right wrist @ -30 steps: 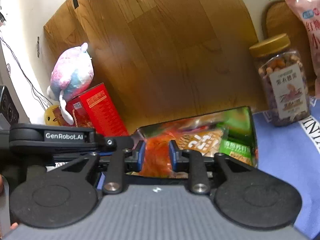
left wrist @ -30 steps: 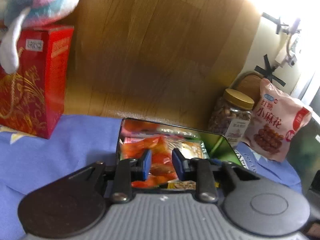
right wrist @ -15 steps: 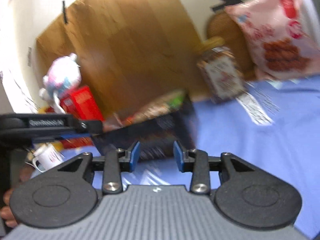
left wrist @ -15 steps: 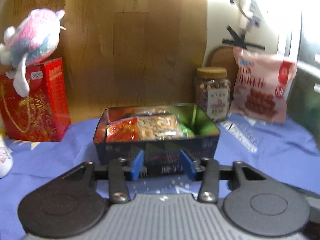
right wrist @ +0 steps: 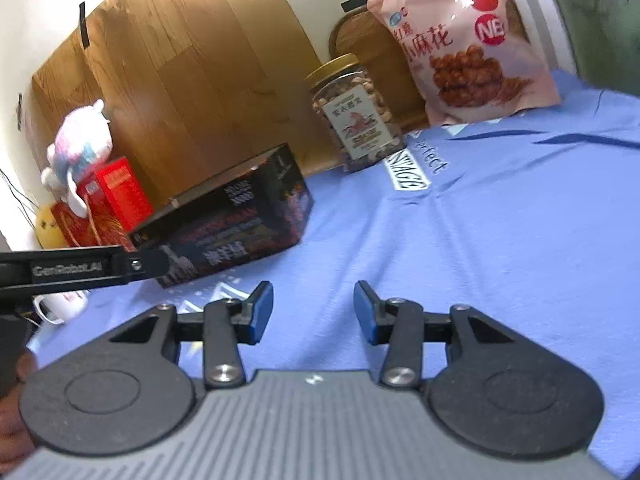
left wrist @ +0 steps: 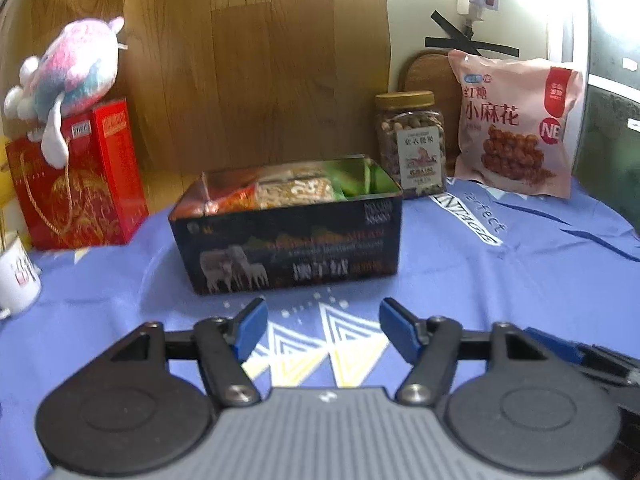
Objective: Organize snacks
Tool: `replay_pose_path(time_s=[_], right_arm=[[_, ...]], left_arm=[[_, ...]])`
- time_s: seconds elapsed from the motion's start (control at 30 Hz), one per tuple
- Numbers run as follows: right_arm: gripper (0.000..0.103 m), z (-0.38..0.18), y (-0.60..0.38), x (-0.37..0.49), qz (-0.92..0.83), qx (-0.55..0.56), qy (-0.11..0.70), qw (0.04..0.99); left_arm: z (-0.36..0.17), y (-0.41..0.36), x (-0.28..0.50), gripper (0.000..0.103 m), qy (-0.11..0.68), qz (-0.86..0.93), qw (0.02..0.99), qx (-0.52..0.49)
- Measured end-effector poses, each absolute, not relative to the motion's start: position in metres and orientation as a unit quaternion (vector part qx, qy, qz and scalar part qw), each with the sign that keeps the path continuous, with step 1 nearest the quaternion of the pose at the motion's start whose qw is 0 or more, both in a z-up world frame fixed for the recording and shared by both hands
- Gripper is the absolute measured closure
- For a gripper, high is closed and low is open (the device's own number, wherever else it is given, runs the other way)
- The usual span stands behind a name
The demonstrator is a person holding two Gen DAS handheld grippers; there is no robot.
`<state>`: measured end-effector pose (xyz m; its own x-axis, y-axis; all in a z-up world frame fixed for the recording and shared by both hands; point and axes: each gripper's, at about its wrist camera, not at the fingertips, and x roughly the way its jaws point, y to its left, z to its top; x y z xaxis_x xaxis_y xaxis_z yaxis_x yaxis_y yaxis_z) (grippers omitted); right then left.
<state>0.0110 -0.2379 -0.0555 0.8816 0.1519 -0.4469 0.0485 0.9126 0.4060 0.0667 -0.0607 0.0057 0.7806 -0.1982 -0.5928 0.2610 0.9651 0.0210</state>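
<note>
The dark rectangular snack-filled tin box [left wrist: 296, 248] is seen on the blue cloth [left wrist: 480, 272], long side crosswise. Left gripper [left wrist: 322, 326] and right gripper [right wrist: 314, 312] jaws are opening, empty.

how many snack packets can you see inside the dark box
3: an orange-red packet at the left, a pale one in the middle, a green one at the right of the box. More may lie underneath.

Black box [left wrist: 292, 248], blue cloth [left wrist: 500, 280]
</note>
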Motion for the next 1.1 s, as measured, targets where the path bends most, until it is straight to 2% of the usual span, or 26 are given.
replay_pose_path(time_s=[0.07,0.23,0.43,0.67,0.8,1.1], right_arm=[[0.056,-0.061,-0.241,0.009,0.023,0.211,0.245,0.946],[0.056,-0.064,-0.251,0.009,0.024,0.237,0.244,0.94],[0.055,-0.064,-0.25,0.008,0.023,0.237,0.245,0.94],[0.055,-0.064,-0.247,0.008,0.025,0.228,0.247,0.942],[0.047,-0.064,-0.248,0.008,0.026,0.228,0.245,0.942],[0.047,-0.064,-0.249,0.007,0.025,0.233,0.242,0.941]], left_arm=[[0.001,-0.06,0.063,0.014,0.313,-0.131,0.94,0.037],[-0.005,-0.069,0.059,0.012,0.302,-0.129,0.943,0.053],[-0.004,-0.068,0.058,0.0,0.292,-0.124,0.947,0.058],[-0.004,-0.064,0.058,0.0,0.286,-0.112,0.95,0.062],[-0.007,-0.062,0.056,0.0,0.289,-0.11,0.949,0.064],[-0.007,-0.062,0.052,0.0,0.288,-0.114,0.948,0.068]])
